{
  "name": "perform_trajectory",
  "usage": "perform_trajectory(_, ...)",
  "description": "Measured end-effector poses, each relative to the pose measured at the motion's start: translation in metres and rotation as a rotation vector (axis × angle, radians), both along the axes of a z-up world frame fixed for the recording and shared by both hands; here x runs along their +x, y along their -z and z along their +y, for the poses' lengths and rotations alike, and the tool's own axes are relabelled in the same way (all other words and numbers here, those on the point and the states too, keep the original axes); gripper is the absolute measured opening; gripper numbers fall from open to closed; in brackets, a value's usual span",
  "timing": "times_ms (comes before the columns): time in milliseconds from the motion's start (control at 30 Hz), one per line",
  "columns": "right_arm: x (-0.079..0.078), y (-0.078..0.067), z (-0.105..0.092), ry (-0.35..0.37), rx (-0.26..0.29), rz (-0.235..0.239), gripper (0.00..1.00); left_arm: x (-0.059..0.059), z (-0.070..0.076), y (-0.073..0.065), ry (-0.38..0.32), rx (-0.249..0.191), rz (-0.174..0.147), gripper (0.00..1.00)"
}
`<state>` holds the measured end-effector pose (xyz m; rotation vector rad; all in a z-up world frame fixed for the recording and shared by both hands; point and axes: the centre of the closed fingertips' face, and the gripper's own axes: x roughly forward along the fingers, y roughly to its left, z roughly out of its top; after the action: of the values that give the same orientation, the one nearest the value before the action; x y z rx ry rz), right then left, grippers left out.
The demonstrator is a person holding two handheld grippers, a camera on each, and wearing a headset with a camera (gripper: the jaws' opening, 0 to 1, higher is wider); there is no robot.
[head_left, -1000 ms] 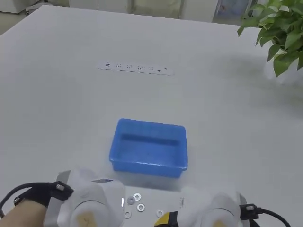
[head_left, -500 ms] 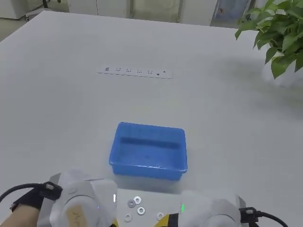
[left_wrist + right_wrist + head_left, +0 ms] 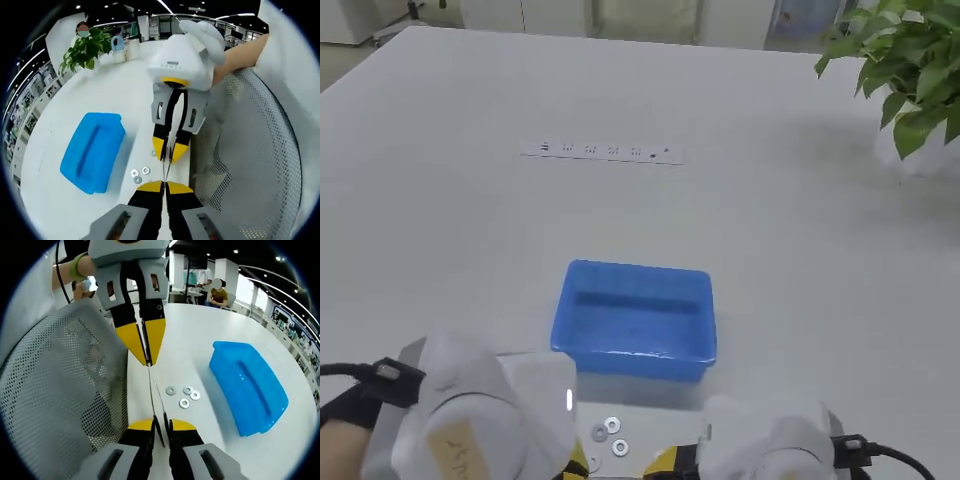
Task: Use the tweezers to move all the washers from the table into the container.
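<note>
1. The left gripper (image 3: 164, 186) has its jaws pressed together on one end of the tweezers (image 3: 152, 390). The right gripper (image 3: 161, 426) faces it tip to tip and pinches the other end, so the thin tool spans the short gap between the two pairs of jaws.
2. This two-ended hold looks like a handover or a regrip. The likely aim is to settle the tweezers in one gripper so that their points are free to reach down.
3. The washers (image 3: 185, 396) lie loose on the table (image 3: 770, 250), just beside the tweezers and between the jaws and the container (image 3: 250, 385). None of them is touched.
4. The blue container sits beyond the washers, close by and open-topped, which keeps each carry short.
5. A mesh chair back (image 3: 240, 150) stands on the far side of the jaws from the washers, so the work is at the table's near edge.
</note>
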<state>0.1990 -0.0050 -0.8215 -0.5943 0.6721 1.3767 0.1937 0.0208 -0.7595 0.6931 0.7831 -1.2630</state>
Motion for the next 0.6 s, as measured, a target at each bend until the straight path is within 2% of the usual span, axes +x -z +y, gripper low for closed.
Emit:
perform_trajectory(100,0.003,-0.004,0.000,0.015,0.017,-0.001,0.07,0.003,-0.009,-0.011,-0.001,-0.036,-0.014,0.00)
perform_trajectory(167,0.007,-0.007,0.001,0.023,0.024,-0.025,0.07,0.008,-0.015,-0.018,-0.010,-0.060,-0.027,0.00)
perform_trajectory(233,0.008,-0.012,0.004,0.042,0.062,-0.015,0.06,0.014,-0.019,-0.022,-0.014,-0.074,-0.038,0.00)
perform_trajectory(267,0.010,-0.015,0.005,0.053,0.075,-0.016,0.05,0.016,-0.020,-0.021,-0.014,-0.069,-0.038,0.00)
perform_trajectory(400,0.009,-0.008,0.000,0.058,0.045,-0.003,0.00,0.022,-0.022,-0.014,-0.005,-0.049,-0.040,0.00)
perform_trajectory(467,0.006,-0.007,0.002,0.031,0.045,-0.015,0.00,0.025,-0.018,-0.010,-0.010,-0.035,-0.049,0.00)
perform_trajectory(600,0.010,-0.007,0.001,0.042,0.033,-0.023,0.00,0.031,0.003,0.000,-0.068,-0.022,-0.044,0.00)
